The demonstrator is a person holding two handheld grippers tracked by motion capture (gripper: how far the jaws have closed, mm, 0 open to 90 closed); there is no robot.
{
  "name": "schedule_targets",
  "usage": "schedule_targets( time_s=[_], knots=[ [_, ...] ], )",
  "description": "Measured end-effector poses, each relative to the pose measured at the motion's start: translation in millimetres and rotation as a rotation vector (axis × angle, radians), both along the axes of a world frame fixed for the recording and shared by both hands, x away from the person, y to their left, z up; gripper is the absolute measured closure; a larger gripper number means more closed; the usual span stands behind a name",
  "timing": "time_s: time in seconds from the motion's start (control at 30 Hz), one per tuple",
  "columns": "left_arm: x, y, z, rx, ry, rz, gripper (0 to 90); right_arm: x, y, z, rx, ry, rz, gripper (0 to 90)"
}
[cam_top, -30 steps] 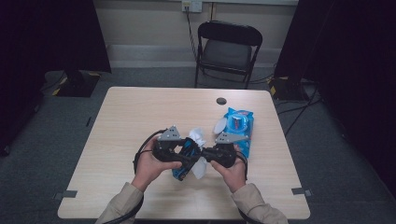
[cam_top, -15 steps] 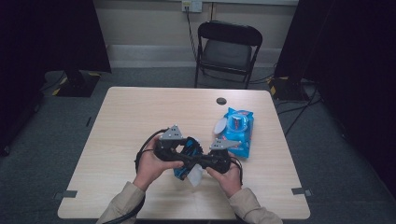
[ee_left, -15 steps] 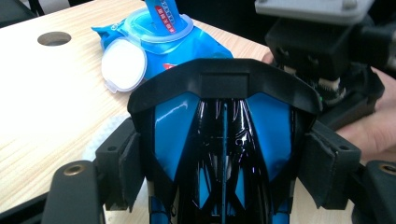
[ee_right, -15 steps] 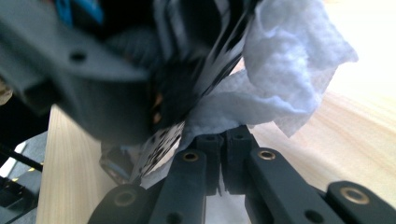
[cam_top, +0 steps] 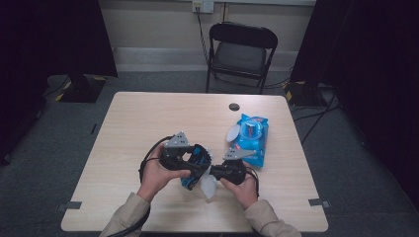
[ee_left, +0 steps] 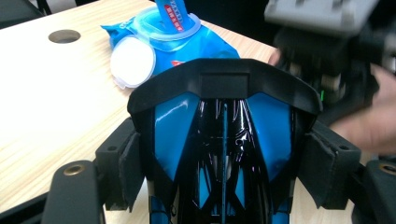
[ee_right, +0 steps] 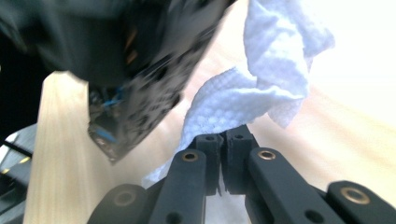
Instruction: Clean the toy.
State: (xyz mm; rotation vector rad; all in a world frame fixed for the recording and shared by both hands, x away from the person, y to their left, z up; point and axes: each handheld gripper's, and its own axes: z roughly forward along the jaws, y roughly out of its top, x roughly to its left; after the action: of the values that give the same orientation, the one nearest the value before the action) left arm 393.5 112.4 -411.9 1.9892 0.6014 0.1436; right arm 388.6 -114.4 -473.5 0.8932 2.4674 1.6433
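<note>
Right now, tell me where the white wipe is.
In the high view the white wipe hangs at the table's near edge, pinched in the right gripper, against the blue-and-black object the left gripper holds.

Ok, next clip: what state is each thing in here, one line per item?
Wipes pack: lying flat on the table, lid flipped open.
Blue-and-black object: held off the table, clamped between the left gripper fingers.
Wipe: crumpled, pinched in the right gripper.
Chair: unfolded, standing behind the table.
Table: round hole near the far edge.
</note>
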Motion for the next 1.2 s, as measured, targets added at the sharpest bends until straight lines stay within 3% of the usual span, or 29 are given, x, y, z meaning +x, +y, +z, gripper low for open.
schedule_targets(
  time_s=[0.17,0.27,0.43,0.9,1.1,1.2],
  knots=[
    [-0.7,1.2,-1.0,0.000,0.004,-0.003,25.4,7.8,-18.3,22.6,0.028,-0.051,-0.055,87.5],
    [-1.6,-2.3,-1.5,-0.002,0.007,-0.013,25.4,11.7,-19.4,35.8,0.044,-0.080,-0.064,87.5],
    [-1.3,-4.8,-1.1,0.001,0.005,-0.015,25.4,12.3,-11.4,41.4,0.038,-0.093,-0.050,87.5],
    [2.6,-10.2,0.3,-0.006,0.003,-0.017,25.4,8.6,3.1,15.0,0.029,-0.040,-0.014,87.5],
    [5.5,-11.8,1.2,-0.013,-0.005,-0.010,25.4,5.4,11.0,-1.5,0.038,0.006,0.014,87.5],
    [7.1,-9.3,1.1,-0.032,0.001,-0.003,25.4,1.7,13.8,-7.1,0.025,0.013,0.038,87.5]
  ],
)
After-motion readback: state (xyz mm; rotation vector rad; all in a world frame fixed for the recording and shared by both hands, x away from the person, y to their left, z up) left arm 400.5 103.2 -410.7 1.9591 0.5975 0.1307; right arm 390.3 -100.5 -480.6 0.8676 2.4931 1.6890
